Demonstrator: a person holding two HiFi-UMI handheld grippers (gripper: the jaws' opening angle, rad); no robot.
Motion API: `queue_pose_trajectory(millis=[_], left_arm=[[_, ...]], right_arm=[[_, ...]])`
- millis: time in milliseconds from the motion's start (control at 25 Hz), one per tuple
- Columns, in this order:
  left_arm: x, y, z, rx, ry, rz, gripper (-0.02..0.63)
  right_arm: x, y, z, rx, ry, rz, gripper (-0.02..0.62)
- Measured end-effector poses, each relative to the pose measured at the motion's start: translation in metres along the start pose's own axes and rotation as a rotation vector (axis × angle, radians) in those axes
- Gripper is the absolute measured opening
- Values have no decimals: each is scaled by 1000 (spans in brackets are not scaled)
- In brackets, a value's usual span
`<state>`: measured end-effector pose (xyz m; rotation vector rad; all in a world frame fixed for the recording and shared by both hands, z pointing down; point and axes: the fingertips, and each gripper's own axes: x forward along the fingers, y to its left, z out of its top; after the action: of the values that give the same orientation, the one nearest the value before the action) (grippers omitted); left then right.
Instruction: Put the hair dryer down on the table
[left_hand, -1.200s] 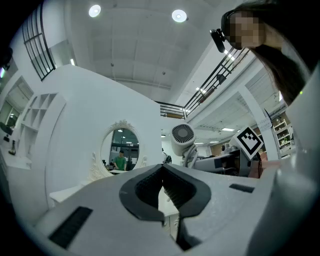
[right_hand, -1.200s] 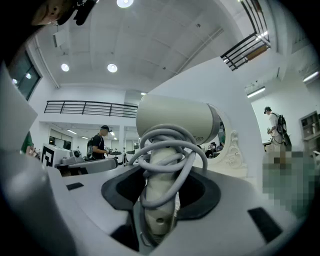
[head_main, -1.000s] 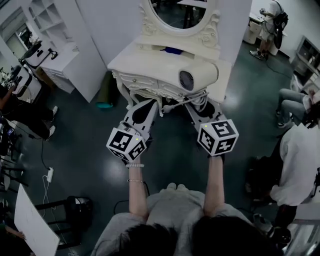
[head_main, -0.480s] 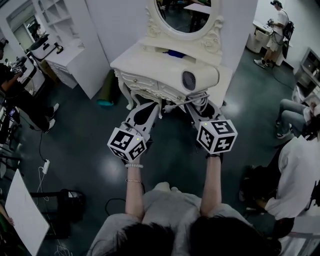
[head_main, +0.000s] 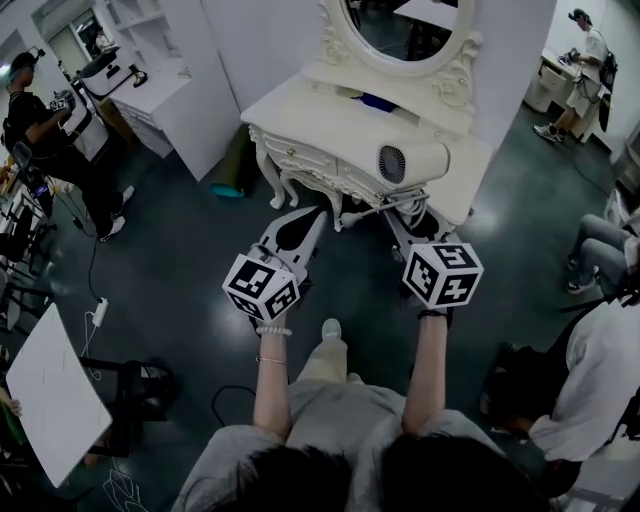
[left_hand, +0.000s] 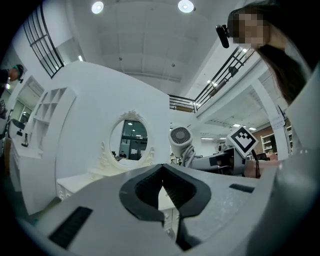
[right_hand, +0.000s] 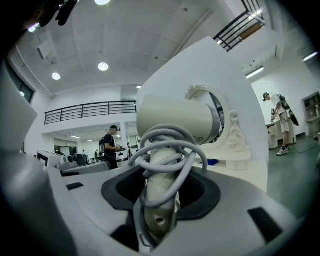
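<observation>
A cream hair dryer with its grey cord wound round the handle hangs over the front right part of the white dressing table. My right gripper is shut on the dryer's handle. In the right gripper view the handle stands upright between the jaws, and the barrel lies across above them. My left gripper is shut and empty, in front of the table's edge and left of the dryer. The left gripper view shows its tips meeting, with the dryer beyond at the right.
An oval mirror stands at the back of the table, with a small blue thing below it. A teal object lies on the floor by the table's left legs. White shelving stands at the left. People stand or sit on both sides.
The head view has shifted right and a foot has come into sight below the grippers. Both grippers keep the same posture, with the dryer still held over the table's front right.
</observation>
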<state>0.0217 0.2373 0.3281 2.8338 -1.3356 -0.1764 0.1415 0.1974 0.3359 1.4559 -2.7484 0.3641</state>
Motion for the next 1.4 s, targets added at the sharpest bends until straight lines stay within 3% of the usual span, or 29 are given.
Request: queue_pose_trajectory(millis=[720, 1400], left_arm=[[89, 117, -3, -13, -16, -13, 5], [141, 200, -26, -52, 3, -61, 5]], right_arm=[[133, -37, 21, -23, 34, 17, 184], [227, -55, 2, 15, 84, -3, 185]])
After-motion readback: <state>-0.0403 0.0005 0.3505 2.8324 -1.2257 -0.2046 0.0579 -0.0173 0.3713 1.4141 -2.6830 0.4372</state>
